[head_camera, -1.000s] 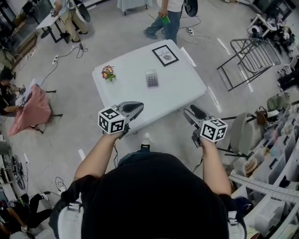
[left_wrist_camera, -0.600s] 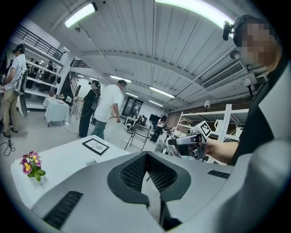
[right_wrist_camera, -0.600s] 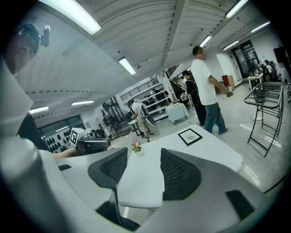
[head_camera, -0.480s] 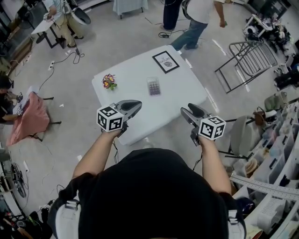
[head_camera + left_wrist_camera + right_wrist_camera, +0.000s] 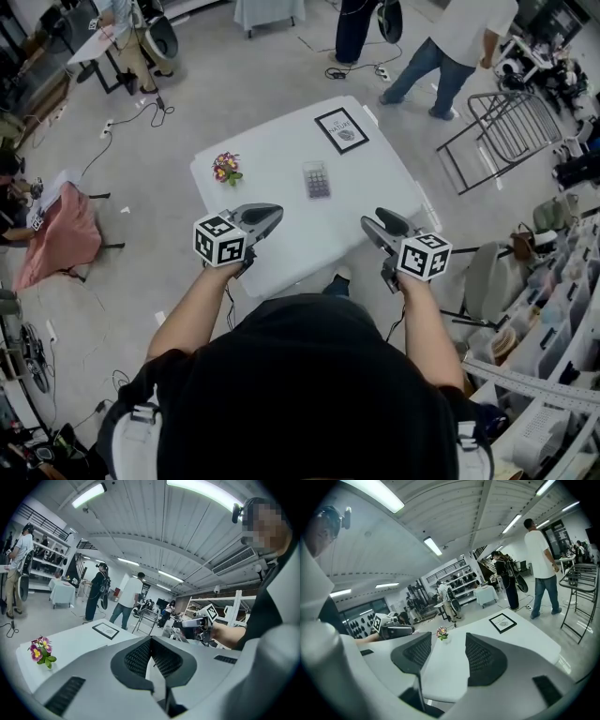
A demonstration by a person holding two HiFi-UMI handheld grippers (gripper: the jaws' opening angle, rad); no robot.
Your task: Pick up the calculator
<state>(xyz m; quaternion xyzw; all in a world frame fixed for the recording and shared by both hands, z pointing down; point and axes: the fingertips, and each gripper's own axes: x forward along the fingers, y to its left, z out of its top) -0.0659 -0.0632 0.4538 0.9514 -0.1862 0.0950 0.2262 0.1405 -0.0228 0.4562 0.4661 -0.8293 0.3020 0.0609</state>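
Reaching in has not begun in earnest: the calculator [image 5: 317, 180] lies flat near the middle of the white table [image 5: 272, 141], with a small pot of flowers [image 5: 225, 169] well off to its left and a framed card [image 5: 341, 129] beyond it toward the far corner. Both tools hang over the near edge, well apart from it. The right gripper [image 5: 372, 226] has its jaws clearly parted, with bare tabletop showing between the ribbed pads and nothing held. The left gripper [image 5: 270, 215] looks closed, or all but closed: its pads seem to meet at the tips with only a sliver of light behind them, and it too carries nothing. The right tool is therefore probably the better one to use, since it is already open. The calculator is thin and lies flush with the surface, so the grip likely has to come across its narrower width, one jaw on each long side. The tips should drop right to the tabletop before closing. Coming down nearly square from above, rather than sliding in low, ought to keep it from skating away. Only the head view shows the calculator, so aim is best judged from there. People walk past beyond the table, clear of the work.
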